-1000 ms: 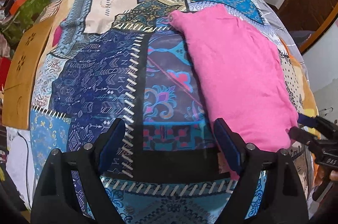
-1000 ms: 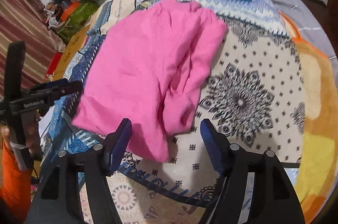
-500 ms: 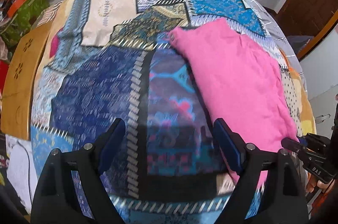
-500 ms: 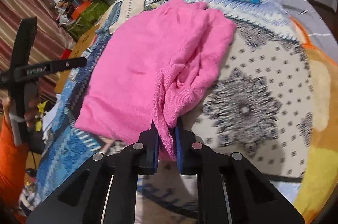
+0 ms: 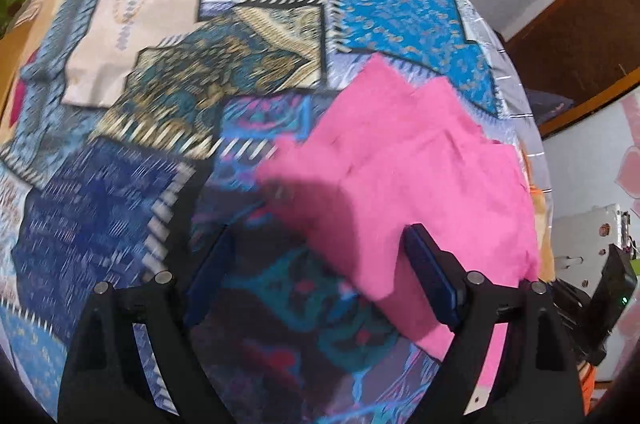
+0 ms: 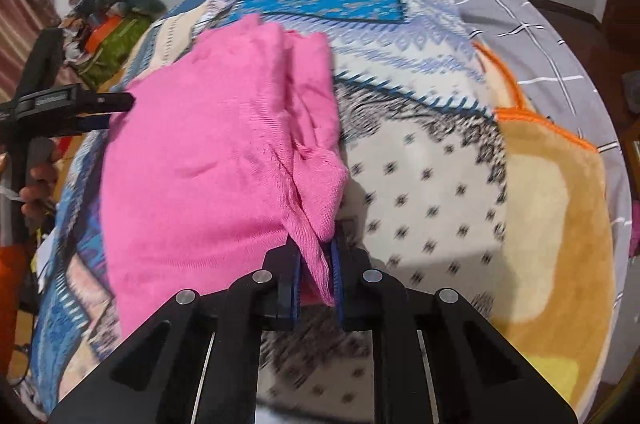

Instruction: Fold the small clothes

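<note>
A pink knitted garment [image 6: 208, 152] lies on a patchwork bedspread [image 6: 420, 184]. My right gripper [image 6: 316, 264] is shut on the garment's near right corner, with pink cloth bunched between its blue pads. In the left wrist view the same pink garment [image 5: 420, 176] fills the right half, partly folded over itself. My left gripper [image 5: 316, 264] stands open above its near left edge; the right finger [image 5: 432, 276] overlaps the cloth and the left one is over bare bedspread [image 5: 120, 184]. The left gripper [image 6: 100, 110] also shows at the left of the right wrist view, beside the garment's far edge.
The bed's right side carries an orange blanket [image 6: 560, 224] and a grey checked sheet [image 6: 520, 36]. A heap of clothes and bags [image 6: 108, 24] lies beyond the bed at the left. A brown wooden door [image 5: 580, 44] stands at the right. A hand [image 6: 36, 184] holds the left tool.
My right gripper closed on the pink garment's corner and has pulled it nearer. My left gripper slid right, from over bare bedspread to the garment's edge, still open.
</note>
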A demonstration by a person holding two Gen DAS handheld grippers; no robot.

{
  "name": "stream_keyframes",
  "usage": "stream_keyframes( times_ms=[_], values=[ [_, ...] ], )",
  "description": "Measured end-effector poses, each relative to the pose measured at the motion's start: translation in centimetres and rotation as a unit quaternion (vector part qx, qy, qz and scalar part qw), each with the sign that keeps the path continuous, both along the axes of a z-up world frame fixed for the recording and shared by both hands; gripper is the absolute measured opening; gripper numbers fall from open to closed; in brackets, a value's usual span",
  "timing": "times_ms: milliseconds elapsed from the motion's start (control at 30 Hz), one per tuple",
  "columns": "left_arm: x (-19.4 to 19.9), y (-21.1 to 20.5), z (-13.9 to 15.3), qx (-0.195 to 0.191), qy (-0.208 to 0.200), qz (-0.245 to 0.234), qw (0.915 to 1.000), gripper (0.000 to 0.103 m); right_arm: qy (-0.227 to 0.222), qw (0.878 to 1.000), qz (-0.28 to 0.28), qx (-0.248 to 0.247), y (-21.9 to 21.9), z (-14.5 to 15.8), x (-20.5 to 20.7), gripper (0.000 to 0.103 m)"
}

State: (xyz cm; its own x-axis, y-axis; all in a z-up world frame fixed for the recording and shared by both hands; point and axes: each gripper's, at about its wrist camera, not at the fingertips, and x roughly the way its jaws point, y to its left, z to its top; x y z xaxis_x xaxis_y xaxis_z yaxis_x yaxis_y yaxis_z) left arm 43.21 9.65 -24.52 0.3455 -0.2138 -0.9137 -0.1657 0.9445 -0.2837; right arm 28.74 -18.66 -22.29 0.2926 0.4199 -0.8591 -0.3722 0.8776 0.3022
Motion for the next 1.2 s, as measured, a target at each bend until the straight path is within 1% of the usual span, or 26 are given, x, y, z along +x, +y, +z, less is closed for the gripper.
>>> stream_keyframes(
  times_ms=[67, 100, 133, 167, 200, 233, 267, 300, 333, 367, 400, 467, 533, 567, 667, 767, 867, 1000, 1100, 1167, 1200],
  values=[
    [0.7, -0.5, -0.3, 0.009, -0.005, -0.005, 0.9999, 0.075, -0.001, 1.000, -0.006, -0.001, -0.1, -0.3, 0.8, 0.011],
    [0.9, -0.7, -0.5, 0.012, -0.005, -0.011, 0.9999, 0.065, 0.000, 1.000, -0.011, 0.001, -0.1, -0.4, 1.2, 0.011],
    [1.1, -1.0, -0.7, 0.010, -0.004, -0.016, 0.9998, 0.059, 0.000, 1.000, -0.013, 0.004, -0.2, -0.4, 1.4, 0.011],
    [1.0, -1.0, -0.7, 0.009, -0.008, -0.015, 0.9998, 0.056, 0.001, 1.000, -0.018, 0.006, -0.3, -0.4, 1.7, 0.011],
    [0.9, -1.1, -0.6, 0.007, -0.015, -0.014, 0.9998, 0.047, 0.002, 1.000, -0.019, 0.006, -0.2, -0.4, 1.8, 0.012],
    [0.5, -1.3, -0.3, 0.004, -0.024, -0.015, 0.9996, 0.035, 0.004, 1.000, -0.019, 0.004, -0.2, -0.3, 1.8, 0.013],
    [0.2, -1.4, -0.1, 0.008, -0.030, -0.014, 0.9994, 0.030, 0.006, 1.000, -0.019, 0.003, -0.2, -0.1, 1.6, 0.015],
    [0.0, -1.5, 0.1, 0.013, -0.033, -0.015, 0.9992, 0.021, 0.007, 1.000, -0.021, 0.002, -0.3, 0.1, 1.4, 0.015],
    [-0.3, -1.6, 0.3, 0.020, -0.035, -0.016, 0.9991, 0.018, 0.007, 1.000, -0.022, 0.003, -0.3, 0.3, 1.3, 0.015],
    [-0.8, -1.9, 0.6, 0.032, -0.037, -0.020, 0.9986, 0.017, 0.009, 1.000, -0.025, 0.004, -0.4, 0.6, 1.1, 0.015],
    [-1.2, -2.1, 0.8, 0.043, -0.039, -0.024, 0.9980, 0.016, 0.010, 0.999, -0.030, 0.004, -0.7, 1.0, 0.9, 0.018],
    [-2.1, -2.3, 1.3, 0.066, -0.043, -0.028, 0.9965, 0.015, 0.009, 0.999, -0.038, 0.005, -1.0, 1.7, 0.6, 0.025],
    [-3.4, -2.5, 1.9, 0.084, -0.052, -0.030, 0.9946, 0.015, 0.002, 0.999, -0.043, 0.004, -1.1, 2.5, 0.2, 0.036],
    [-4.3, -2.5, 2.2, 0.093, -0.056, -0.032, 0.9935, 0.015, -0.002, 0.999, -0.042, 0.005, -1.1, 3.2, -0.4, 0.038],
    [-6.9, -2.4, 2.7, 0.116, -0.056, -0.039, 0.9910, 0.015, -0.008, 1.000, -0.029, 0.007, -0.5, 4.4, -1.3, 0.040],
    [-9.3, -2.1, 2.9, 0.129, -0.056, -0.043, 0.9891, 0.015, -0.014, 1.000, -0.010, 0.009, 0.7, 5.2, -2.4, 0.040],
    [-11.6, -1.6, 2.8, 0.122, -0.052, -0.040, 0.9903, 0.015, -0.014, 1.000, 0.009, 0.013, 2.3, 5.5, -3.7, 0.040],
    [-14.4, -1.1, 2.3, 0.119, -0.044, -0.032, 0.9914, 0.014, -0.007, 1.000, 0.027, 0.014, 4.1, 5.2, -4.8, 0.040],
    [-16.1, -0.4, 1.6, 0.105, -0.029, -0.033, 0.9935, 0.015, -0.002, 0.999, 0.037, 0.014, 5.0, 4.9, -5.5, 0.040],
    [-17.0, 0.3, 1.3, 0.101, -0.020, -0.032, 0.9942, 0.022, 0.000, 0.999, 0.039, 0.014, 5.3, 4.8, -5.9, 0.040],
    [-17.3, 0.6, 1.4, 0.099, -0.023, -0.028, 0.9944, 0.028, 0.001, 0.999, 0.040, 0.014, 5.3, 4.8, -6.0, 0.040]
  ],
)
